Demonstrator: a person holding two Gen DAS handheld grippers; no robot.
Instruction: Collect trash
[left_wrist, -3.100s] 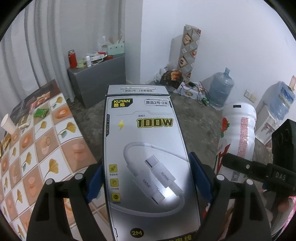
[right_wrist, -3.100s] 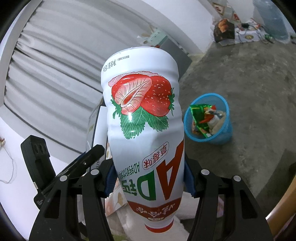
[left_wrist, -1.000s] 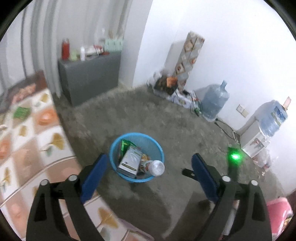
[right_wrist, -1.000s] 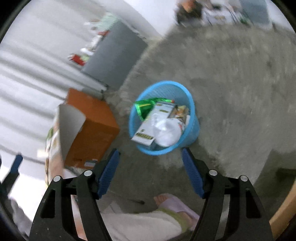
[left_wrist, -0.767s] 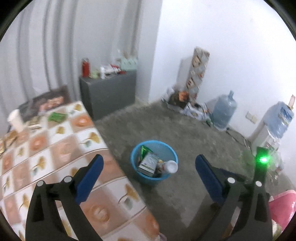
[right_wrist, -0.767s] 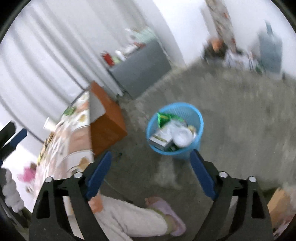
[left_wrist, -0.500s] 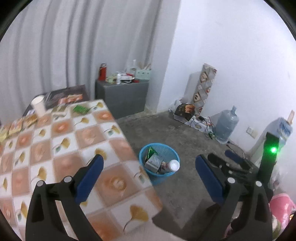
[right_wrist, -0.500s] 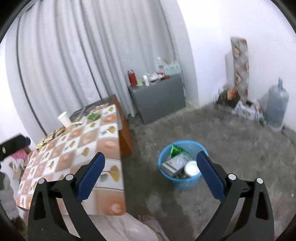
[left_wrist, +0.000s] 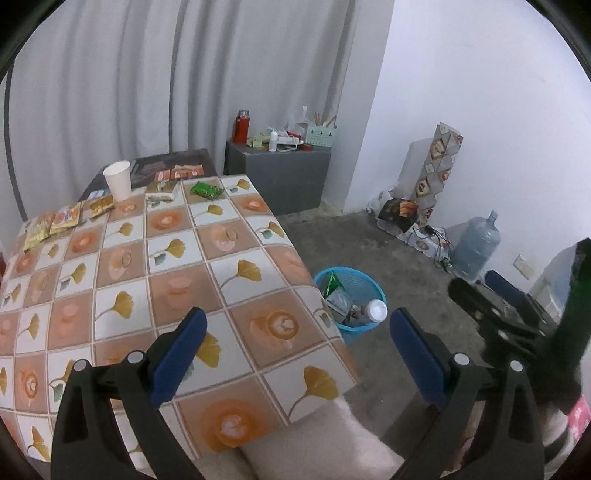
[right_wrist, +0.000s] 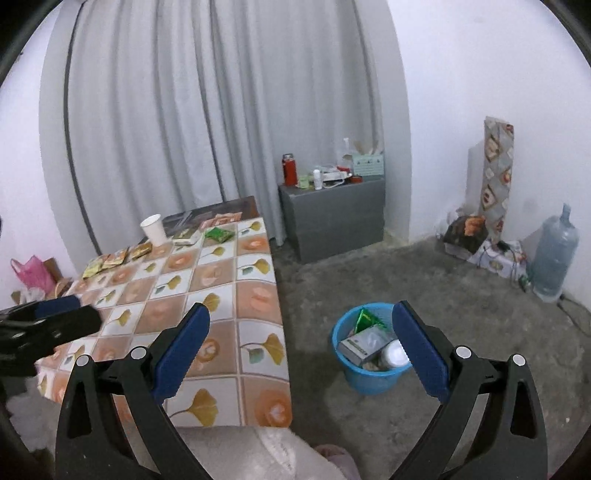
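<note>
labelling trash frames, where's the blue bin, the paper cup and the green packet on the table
blue bin (right_wrist: 373, 382), right wrist view, front outer wall
paper cup (left_wrist: 118, 181), left wrist view, middle of its side
green packet (left_wrist: 205, 190), left wrist view, centre of the wrapper

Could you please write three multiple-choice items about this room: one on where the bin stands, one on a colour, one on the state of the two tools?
1. Where does the blue bin stand?
A. On the table
B. On the floor beside the table
C. On the grey cabinet

2. What colour is the flask on the grey cabinet?
A. Red
B. Yellow
C. Black

3. In what state are the left tool and the right tool?
A. Both hold a box
B. Both are open and empty
C. Both are shut on a cup

Answers:
1 B: the bin sits on the concrete floor next to the table edge.
2 A: the flask body is plainly red.
3 B: each view shows the blue pads far apart with nothing between them.
</note>
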